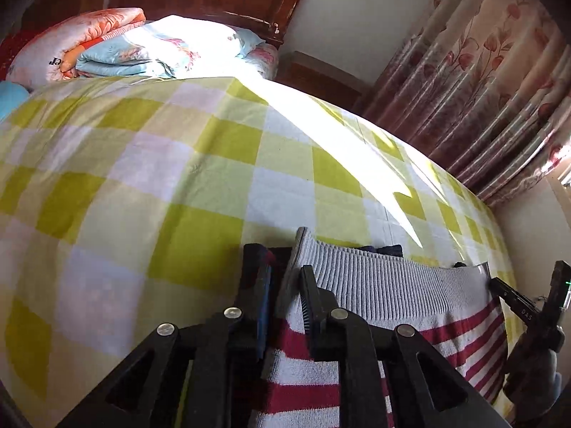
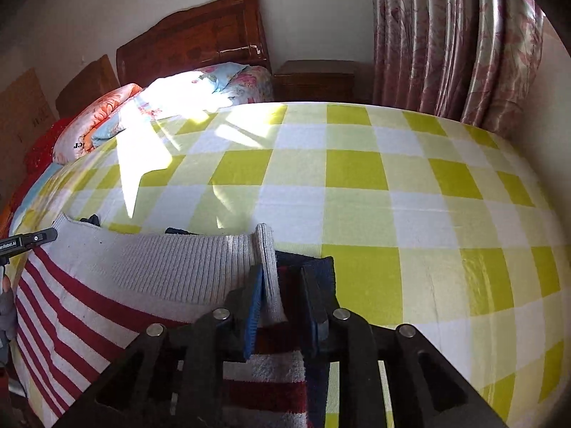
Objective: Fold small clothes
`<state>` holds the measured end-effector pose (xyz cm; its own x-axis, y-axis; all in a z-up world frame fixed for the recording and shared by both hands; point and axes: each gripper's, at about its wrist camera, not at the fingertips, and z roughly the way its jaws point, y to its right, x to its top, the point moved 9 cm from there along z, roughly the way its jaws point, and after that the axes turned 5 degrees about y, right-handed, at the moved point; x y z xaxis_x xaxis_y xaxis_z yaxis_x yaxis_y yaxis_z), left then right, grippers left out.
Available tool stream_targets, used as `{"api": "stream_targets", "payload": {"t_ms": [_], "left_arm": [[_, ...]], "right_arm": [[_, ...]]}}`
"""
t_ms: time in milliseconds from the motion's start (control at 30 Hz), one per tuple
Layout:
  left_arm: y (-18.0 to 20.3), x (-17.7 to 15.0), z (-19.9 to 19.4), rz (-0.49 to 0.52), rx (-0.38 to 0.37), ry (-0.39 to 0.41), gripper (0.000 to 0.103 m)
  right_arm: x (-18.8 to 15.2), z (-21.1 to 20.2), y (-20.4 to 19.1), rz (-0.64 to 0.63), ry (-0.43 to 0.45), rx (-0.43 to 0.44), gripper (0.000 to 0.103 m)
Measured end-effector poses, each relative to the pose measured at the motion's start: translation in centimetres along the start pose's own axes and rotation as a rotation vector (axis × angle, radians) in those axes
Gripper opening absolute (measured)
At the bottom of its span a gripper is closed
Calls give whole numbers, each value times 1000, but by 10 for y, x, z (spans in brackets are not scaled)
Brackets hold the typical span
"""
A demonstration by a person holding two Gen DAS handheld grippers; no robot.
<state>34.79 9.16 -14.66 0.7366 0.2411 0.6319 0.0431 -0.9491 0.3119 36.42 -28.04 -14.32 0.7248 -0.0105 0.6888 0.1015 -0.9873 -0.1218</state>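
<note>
Yellow-green checked sheet (image 2: 357,178) covers the bed; wooden headboard (image 2: 200,39) at 11 o'clock, floral curtains (image 2: 446,42) at 1. Striped sweater (image 2: 107,285) lies at 6 o'clock. Left gripper (image 1: 285,285) and right gripper (image 2: 282,285) jaws each pinch its grey ribbed hem.

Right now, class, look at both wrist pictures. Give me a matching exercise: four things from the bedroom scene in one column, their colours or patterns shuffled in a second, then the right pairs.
Things:
1. bedsheet
2. sweater body
3. sweater hem
4. curtain

Descriptions:
A. grey ribbed knit
B. pink floral
C. red and white stripes
D. yellow-green and white checks

Pairs: 1-D, 2-C, 3-A, 4-B
</note>
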Motion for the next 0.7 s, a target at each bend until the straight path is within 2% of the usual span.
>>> {"api": "stream_targets", "payload": {"t_ms": [33, 67, 100, 133, 200, 267, 333, 400, 467, 533, 567, 600, 633, 700], "left_arm": [[4, 5, -10, -15, 29, 69, 49], [16, 10, -20, -19, 18, 142, 103], [35, 12, -28, -2, -17, 190, 103], [59, 9, -32, 38, -53, 204, 103], [99, -3, -19, 136, -86, 144, 103], [121, -16, 6, 182, -86, 61, 103], [124, -26, 31, 201, -28, 13, 103], [109, -35, 42, 236, 55, -22, 103], [99, -29, 33, 203, 0, 5, 103], [84, -24, 28, 175, 14, 30, 103], [76, -22, 28, 154, 16, 35, 103], [72, -22, 28, 110, -30, 42, 103], [62, -20, 21, 61, -70, 50, 103], [55, -18, 16, 16, -103, 60, 103]], "right_arm": [[2, -7, 2, 18, 23, -33, 23], [6, -14, 0, 18, 56, -67, 25], [10, -20, -9, 2, 89, -71, 26], [13, -24, -24, -31, 111, -51, 26], [12, -19, -66, -123, 103, 3, 26], [2, -4, -108, -193, 45, 75, 26], [-8, 12, -138, -243, 7, 104, 26], [-11, 21, -148, -288, -8, 70, 26], [-11, 21, -139, -263, -13, 78, 24], [-9, 15, -114, -208, -2, 85, 22], [-8, 14, -92, -183, 0, 33, 24], [-7, 12, -72, -142, 10, 17, 24], [-6, 9, -57, -73, 20, 53, 21], [-8, 5, -36, 38, 34, 116, 9]]}}
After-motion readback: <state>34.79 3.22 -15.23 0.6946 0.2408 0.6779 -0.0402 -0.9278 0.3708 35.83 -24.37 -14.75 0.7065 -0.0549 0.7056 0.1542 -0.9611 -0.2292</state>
